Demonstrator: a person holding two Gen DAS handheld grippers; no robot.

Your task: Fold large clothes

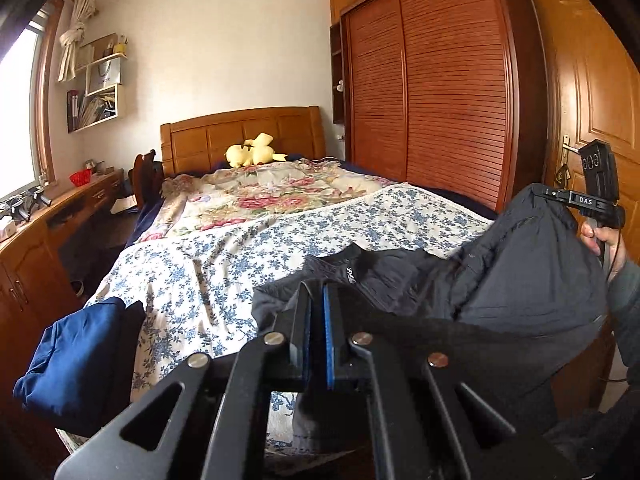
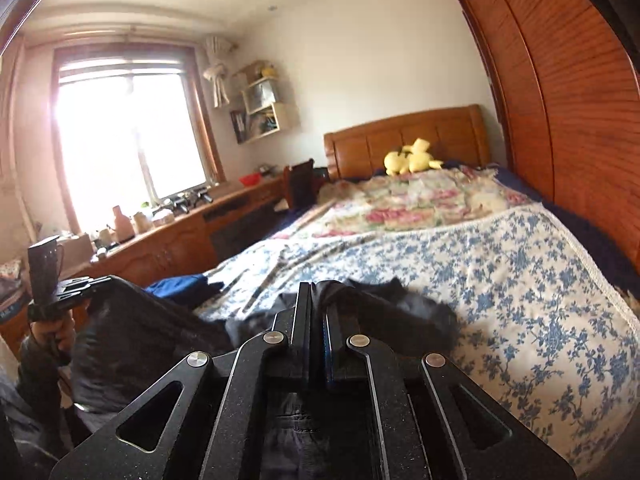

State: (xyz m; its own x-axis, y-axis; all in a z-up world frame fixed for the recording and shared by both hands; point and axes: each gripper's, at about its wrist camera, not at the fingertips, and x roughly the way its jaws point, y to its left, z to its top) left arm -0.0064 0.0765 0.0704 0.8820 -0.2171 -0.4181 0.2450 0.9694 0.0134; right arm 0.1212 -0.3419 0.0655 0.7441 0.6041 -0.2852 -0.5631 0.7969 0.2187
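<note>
Jacket (image 1: pixel 500 272), dark, quilted, lies on the foot of the bed (image 1: pixel 200 272), partly lifted.

Left wrist view: the left gripper (image 1: pixel 316 320) is seen with its jaws drawn together, apparently pinched on the jacket's near edge. To its right, the right gripper (image 1: pixel 560 196) is held high with a raised fold gripped at its tip. A blue garment (image 1: pixel 72 360) is noted to the lower left.

Right wrist view: the right gripper (image 2: pixel 316 320) is closed on dark fabric. To its left, the left gripper (image 2: pixel 76 284) is shown holding cloth.

Handling, as judged: soft, bulky, light, somewhat slippery; best taken at hems or shoulder seams. The collar label is shown only in the left view.
</note>
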